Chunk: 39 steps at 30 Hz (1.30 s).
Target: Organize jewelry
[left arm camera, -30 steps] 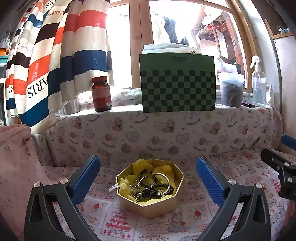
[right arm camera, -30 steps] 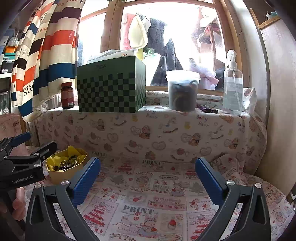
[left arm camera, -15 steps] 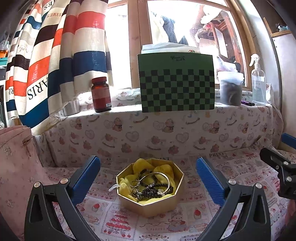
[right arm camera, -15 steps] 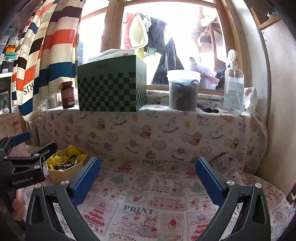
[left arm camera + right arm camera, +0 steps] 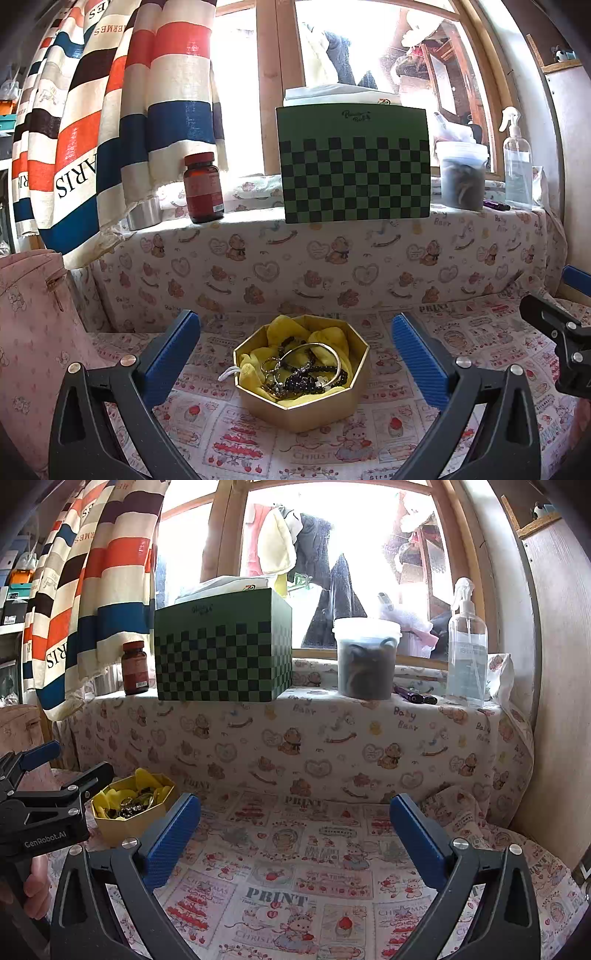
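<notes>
A gold octagonal box [image 5: 332, 400] lined with yellow cloth sits on the printed tablecloth. Inside lies tangled jewelry [image 5: 304, 373]: a metal bangle, rings and a dark bead string. My left gripper [image 5: 295, 356] is open, its blue pads on either side of the box and a little short of it. In the right wrist view the same box [image 5: 127, 825] is at the far left, and my right gripper [image 5: 295, 834] is open over bare cloth, well to the right of it. The left gripper's black body [image 5: 40, 812] shows there, held by a hand.
A cloth-covered sill behind holds a green checkered box [image 5: 354, 173], a brown pill bottle [image 5: 203, 188], a lidded tub [image 5: 461, 173] and a spray bottle [image 5: 517, 158]. A striped curtain [image 5: 110, 110] hangs at the left above a pink bag [image 5: 33, 332]. A wooden panel [image 5: 561, 701] stands at the right.
The left wrist view has shifted slightly, with the sill objects sitting a touch further left. Both grippers stay open and the box has not moved.
</notes>
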Each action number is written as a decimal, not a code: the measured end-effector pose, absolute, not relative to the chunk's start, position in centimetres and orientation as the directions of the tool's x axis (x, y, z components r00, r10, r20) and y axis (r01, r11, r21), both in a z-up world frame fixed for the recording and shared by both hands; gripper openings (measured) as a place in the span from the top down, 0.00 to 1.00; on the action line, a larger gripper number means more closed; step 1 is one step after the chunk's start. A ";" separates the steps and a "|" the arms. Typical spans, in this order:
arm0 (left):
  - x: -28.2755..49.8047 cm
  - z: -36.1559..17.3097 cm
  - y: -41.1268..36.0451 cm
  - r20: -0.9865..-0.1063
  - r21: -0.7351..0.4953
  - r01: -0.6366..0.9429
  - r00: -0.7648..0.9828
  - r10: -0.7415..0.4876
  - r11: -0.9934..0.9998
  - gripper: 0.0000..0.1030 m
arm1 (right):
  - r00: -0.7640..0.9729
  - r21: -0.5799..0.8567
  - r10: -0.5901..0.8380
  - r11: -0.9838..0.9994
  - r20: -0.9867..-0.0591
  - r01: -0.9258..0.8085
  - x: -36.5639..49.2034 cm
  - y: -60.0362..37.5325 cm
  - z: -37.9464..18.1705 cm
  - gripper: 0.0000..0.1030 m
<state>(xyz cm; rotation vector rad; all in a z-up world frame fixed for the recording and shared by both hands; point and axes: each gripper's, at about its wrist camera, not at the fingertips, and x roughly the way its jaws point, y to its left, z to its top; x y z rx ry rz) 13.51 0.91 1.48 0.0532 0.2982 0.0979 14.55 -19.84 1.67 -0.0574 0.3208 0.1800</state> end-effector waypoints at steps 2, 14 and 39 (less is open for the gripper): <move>13.5 1.5 0.9 -0.290 0.067 -0.088 0.951 0.104 0.994 0.00 | 0.933 -0.027 0.166 0.982 -0.320 -0.185 14.6 -19.8 1.7 0.00; 13.5 1.4 0.9 -0.291 0.067 -0.086 0.951 0.102 0.994 0.00 | 0.932 -0.027 0.167 0.982 -0.322 -0.185 14.6 -19.8 1.5 0.00; 13.5 1.3 0.7 -0.288 0.072 -0.081 0.952 0.099 0.994 0.00 | 0.931 -0.027 0.168 0.982 -0.324 -0.186 14.7 -19.8 1.5 0.00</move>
